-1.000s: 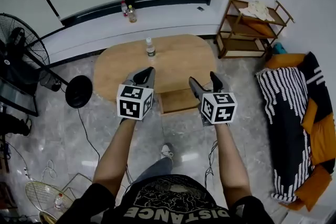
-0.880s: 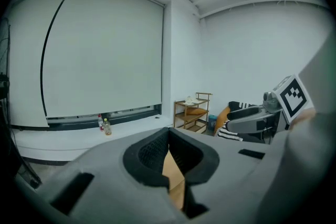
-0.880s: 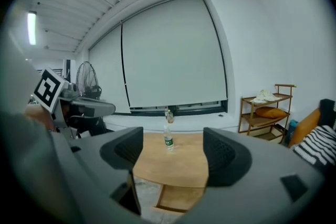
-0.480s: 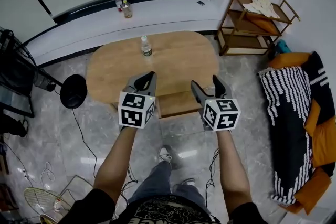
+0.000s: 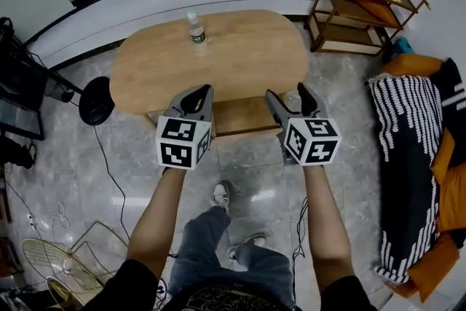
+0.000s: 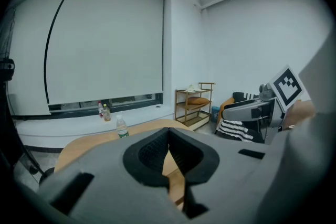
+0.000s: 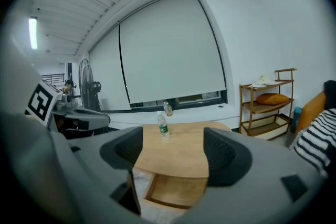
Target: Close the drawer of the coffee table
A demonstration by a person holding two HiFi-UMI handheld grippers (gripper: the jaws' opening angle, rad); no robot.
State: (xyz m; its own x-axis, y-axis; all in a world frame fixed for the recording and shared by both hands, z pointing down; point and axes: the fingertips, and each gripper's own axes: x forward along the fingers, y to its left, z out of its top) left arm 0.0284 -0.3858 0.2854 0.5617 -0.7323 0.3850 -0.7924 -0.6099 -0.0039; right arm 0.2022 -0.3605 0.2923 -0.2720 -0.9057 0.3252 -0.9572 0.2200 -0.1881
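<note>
An oval wooden coffee table (image 5: 218, 58) stands ahead, and its drawer (image 5: 244, 115) is pulled out on the near side. My left gripper (image 5: 204, 91) hovers over the drawer's left end, its jaws shut with tips touching and nothing between them. My right gripper (image 5: 287, 92) hovers over the drawer's right end, its jaws open and empty. The right gripper view shows the open drawer (image 7: 176, 190) low between the pads, under the tabletop (image 7: 181, 149). The left gripper view shows the table (image 6: 89, 144) beyond the shut pads (image 6: 157, 157).
A water bottle (image 5: 194, 27) stands on the table's far side. A wooden shelf rack (image 5: 368, 0) is at the right, a sofa with a striped blanket (image 5: 415, 149) nearer. A fan base (image 5: 96, 102) and cables lie left. My feet (image 5: 220, 194) stand before the drawer.
Both grippers have come down and forward toward the drawer's front. The table looms larger and nearer in the head view. Neither gripper's jaws have changed.
</note>
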